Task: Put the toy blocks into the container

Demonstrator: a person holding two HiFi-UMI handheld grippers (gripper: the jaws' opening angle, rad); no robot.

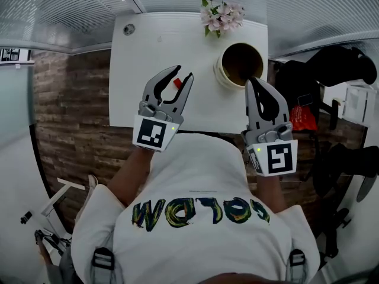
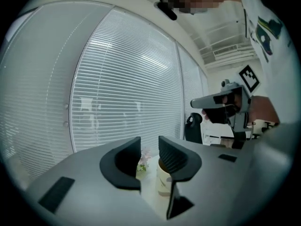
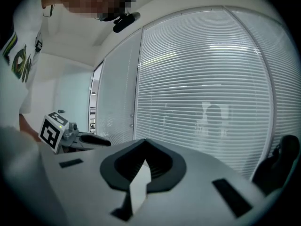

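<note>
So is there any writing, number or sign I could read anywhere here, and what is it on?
"colo…": big painted letters on the person's white shirt, seen upside down; the rest is unclear.
Small print line above them: too small to read.
Square markers on the left cube and right cube: black-and-white patterns, no words.
Container: no readable label.
</note>
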